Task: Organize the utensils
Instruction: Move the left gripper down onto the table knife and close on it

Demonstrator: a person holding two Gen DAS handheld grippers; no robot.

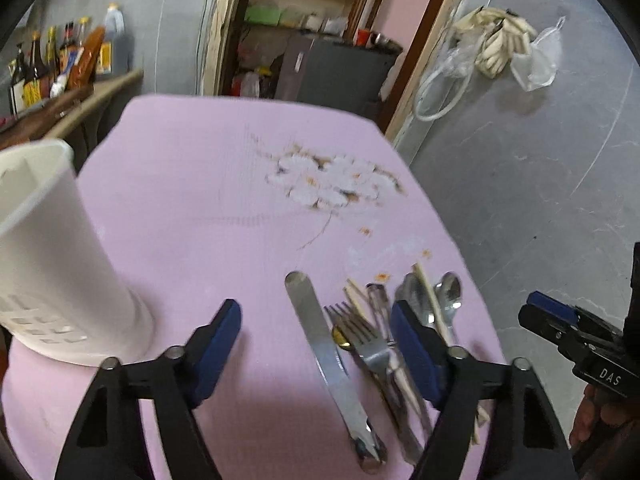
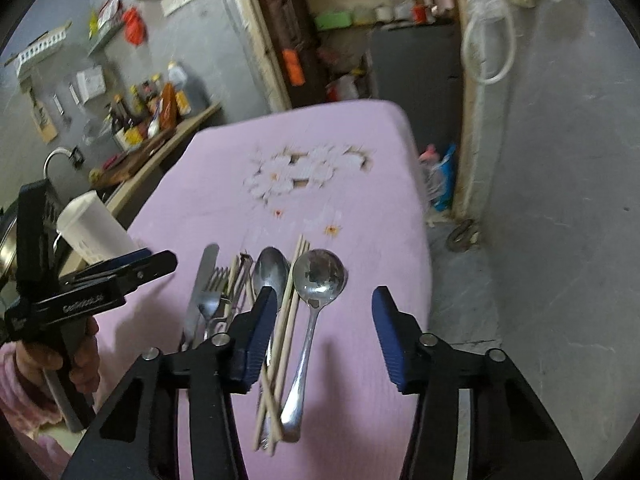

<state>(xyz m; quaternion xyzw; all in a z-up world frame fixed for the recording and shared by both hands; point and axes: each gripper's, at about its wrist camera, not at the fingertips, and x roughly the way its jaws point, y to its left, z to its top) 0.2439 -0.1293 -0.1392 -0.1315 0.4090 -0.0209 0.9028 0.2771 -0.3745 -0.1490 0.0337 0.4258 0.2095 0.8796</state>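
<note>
Several utensils lie side by side on the pink tablecloth (image 1: 192, 208): a knife (image 1: 328, 352), a fork (image 1: 360, 336), chopsticks (image 1: 430, 300) and spoons (image 1: 448, 292). My left gripper (image 1: 316, 312) is open over the knife and fork, its pads touching neither. At its left stands a white perforated utensil holder (image 1: 52, 256). My right gripper (image 2: 325, 296) is open, with the large spoon (image 2: 318, 276) and chopsticks (image 2: 290, 312) lying between its fingers, untouched. A smaller spoon (image 2: 272, 268), fork (image 2: 212, 292) and knife (image 2: 202, 276) lie further left.
The table's right edge (image 2: 420, 220) drops to a grey floor. A counter with bottles (image 2: 152, 108) and a sink tap (image 2: 56, 158) stand behind the holder (image 2: 94, 228). A person's hand (image 2: 80, 356) holds the left gripper (image 2: 160, 260). A doorway with shelves (image 1: 304, 20) lies beyond the table.
</note>
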